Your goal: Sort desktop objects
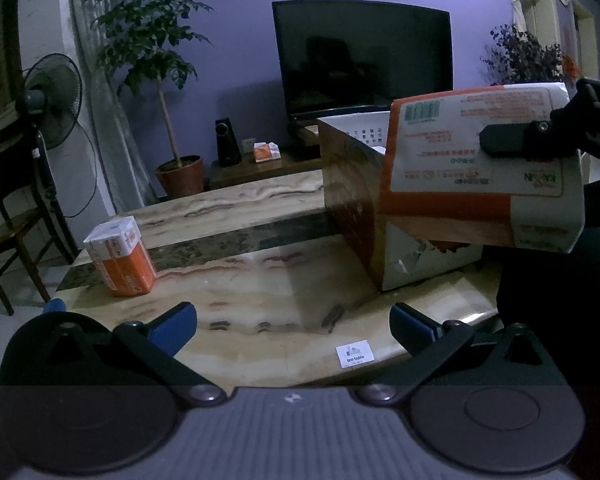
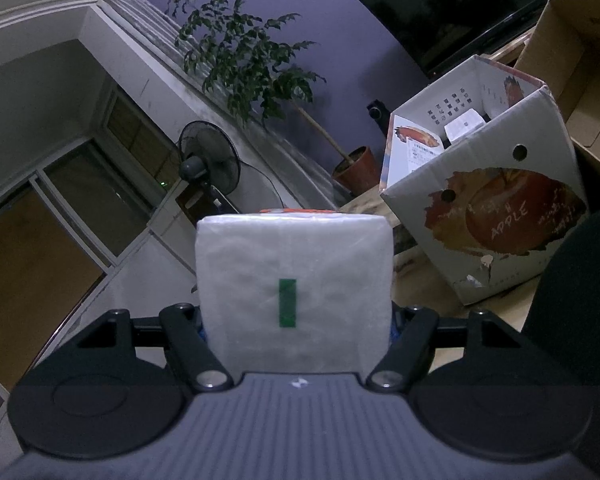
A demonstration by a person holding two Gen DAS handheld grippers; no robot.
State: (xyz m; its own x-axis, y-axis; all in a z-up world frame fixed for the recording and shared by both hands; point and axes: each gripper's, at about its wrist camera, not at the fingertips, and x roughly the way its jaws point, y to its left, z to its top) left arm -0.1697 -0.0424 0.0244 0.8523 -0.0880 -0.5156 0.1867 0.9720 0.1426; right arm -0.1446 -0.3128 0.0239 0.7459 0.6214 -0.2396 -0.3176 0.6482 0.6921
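The right gripper (image 2: 296, 320) is clamped on a tissue pack (image 2: 294, 280) held beside the apple box (image 2: 496, 216), not yet inside. The left gripper (image 1: 292, 324) hangs apart, empty. Another pack (image 1: 120, 256) waits on the surface (image 1: 260, 280).

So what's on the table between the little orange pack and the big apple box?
Nothing. In the left wrist view, only bare marble table lies between the orange pack and the apple box.
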